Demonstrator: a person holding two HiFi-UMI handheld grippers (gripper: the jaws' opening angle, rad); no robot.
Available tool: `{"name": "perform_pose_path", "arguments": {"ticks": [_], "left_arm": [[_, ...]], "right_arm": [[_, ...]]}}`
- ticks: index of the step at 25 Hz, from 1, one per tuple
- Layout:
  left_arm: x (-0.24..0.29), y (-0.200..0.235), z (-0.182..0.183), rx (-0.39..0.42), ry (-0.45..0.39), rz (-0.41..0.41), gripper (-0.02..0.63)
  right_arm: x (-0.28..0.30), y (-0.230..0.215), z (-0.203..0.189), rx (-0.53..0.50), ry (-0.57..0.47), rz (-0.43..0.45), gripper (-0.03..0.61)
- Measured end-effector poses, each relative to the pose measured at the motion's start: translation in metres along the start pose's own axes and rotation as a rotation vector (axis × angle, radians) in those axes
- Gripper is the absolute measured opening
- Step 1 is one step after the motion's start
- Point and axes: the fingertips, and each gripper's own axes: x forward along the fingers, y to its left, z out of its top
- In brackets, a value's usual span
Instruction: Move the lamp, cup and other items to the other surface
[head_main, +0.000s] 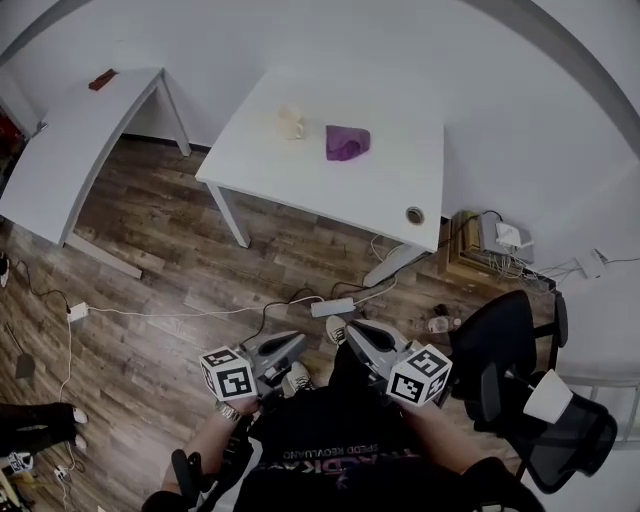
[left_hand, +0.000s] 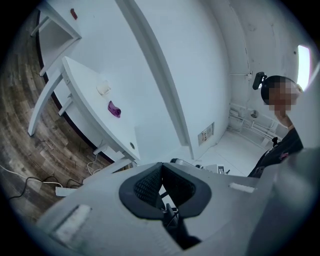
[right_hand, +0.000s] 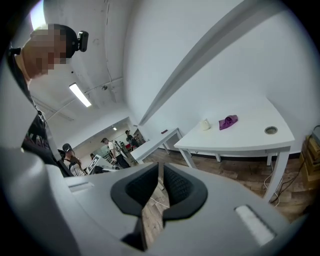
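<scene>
A cream cup (head_main: 291, 124) and a purple item (head_main: 346, 142) sit near the far edge of the white table (head_main: 380, 190). Both grippers hang low in front of the person's body, well short of that table and above the wooden floor. My left gripper (head_main: 298, 342) has its jaw tips together with nothing between them. My right gripper (head_main: 354, 327) shows a narrow slit between its pads, also with nothing in it. The left gripper view shows the cup (left_hand: 103, 88) and purple item (left_hand: 114, 109) far off. They are equally far in the right gripper view: cup (right_hand: 204, 124), purple item (right_hand: 228, 121).
A second white table (head_main: 80, 140) at the left carries a small red thing (head_main: 101, 79). A black office chair (head_main: 530, 400) stands close at the right. Cables and a power strip (head_main: 332, 307) lie on the floor. Several people (right_hand: 115, 150) stand in the background.
</scene>
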Motion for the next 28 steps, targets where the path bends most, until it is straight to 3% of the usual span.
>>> {"name": "perform_pose_path", "arguments": {"ticks": [4,10,14,19,23,28], "left_arm": [[-0.014,0.007,0.016,0.010,-0.078,0.055,-0.003],[-0.026,0.024,0.037,-0.012,-0.205,0.155,-0.003],[-0.013,0.034,0.046,-0.013,-0.237,0.220,-0.003],[0.012,0.048,0.058,-0.027,-0.269,0.295,-0.003],[0.036,0.058,0.061,-0.046,-0.285,0.349,-0.003],[0.049,0.067,0.058,-0.078,-0.316,0.432,-0.003]], "right_arm": [[0.022,-0.026,0.034,-0.067,-0.002,-0.017,0.079],[0.066,-0.103,0.107,-0.220,-0.001,-0.103,0.120],[0.101,-0.167,0.156,-0.354,0.021,-0.185,0.144],[0.159,-0.254,0.186,-0.439,0.104,-0.260,0.164],[0.204,-0.331,0.197,-0.444,0.201,-0.317,0.189],[0.250,-0.402,0.203,-0.360,0.291,-0.343,0.225]]}}
